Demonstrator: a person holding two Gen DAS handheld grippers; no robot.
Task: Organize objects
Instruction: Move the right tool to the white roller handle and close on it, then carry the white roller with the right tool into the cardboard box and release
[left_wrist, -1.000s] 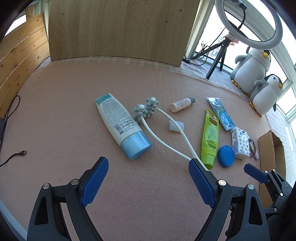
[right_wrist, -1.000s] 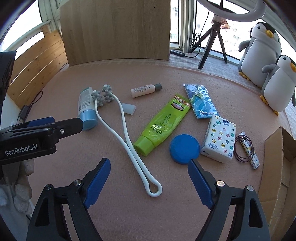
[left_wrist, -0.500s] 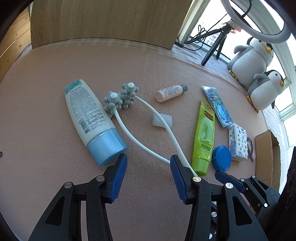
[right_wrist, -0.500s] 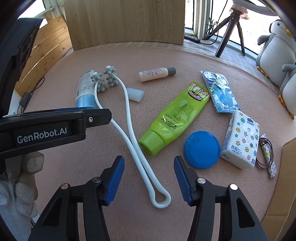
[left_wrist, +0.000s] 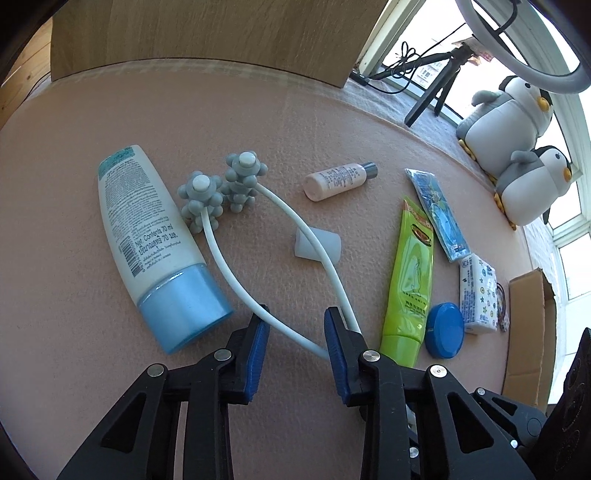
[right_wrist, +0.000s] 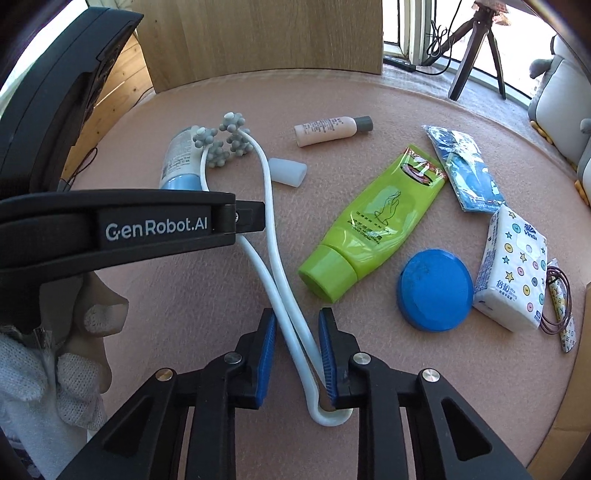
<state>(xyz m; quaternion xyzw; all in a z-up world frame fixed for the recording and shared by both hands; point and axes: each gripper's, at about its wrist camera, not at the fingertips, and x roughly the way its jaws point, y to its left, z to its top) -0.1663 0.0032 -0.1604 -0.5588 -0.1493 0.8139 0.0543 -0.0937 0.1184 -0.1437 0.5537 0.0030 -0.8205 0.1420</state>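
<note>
Pink felt covers our bench (left_wrist: 110, 369), where the white massager (right_wrist: 275, 254) lies among a lotion tube (left_wrist: 155, 240), green tube (right_wrist: 373, 221), blue lid (right_wrist: 436, 290) and tissue pack (right_wrist: 513, 269). Our right fingers (right_wrist: 297, 356) straddle its two stems, narrowed but not clamped; our left fingers (left_wrist: 295, 354) stand part-open over one stem, the lotion tube just beside them.

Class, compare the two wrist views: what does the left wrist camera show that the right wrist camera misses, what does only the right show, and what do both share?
Only the left: the white ring light and the two penguin plush toys' faces.

Only the right: the person's white-gloved hand and the branded side of the left gripper.

Both: the white looped massager with grey knobbed balls, the lime-green tube, the round blue lid, the pink tabletop.
</note>
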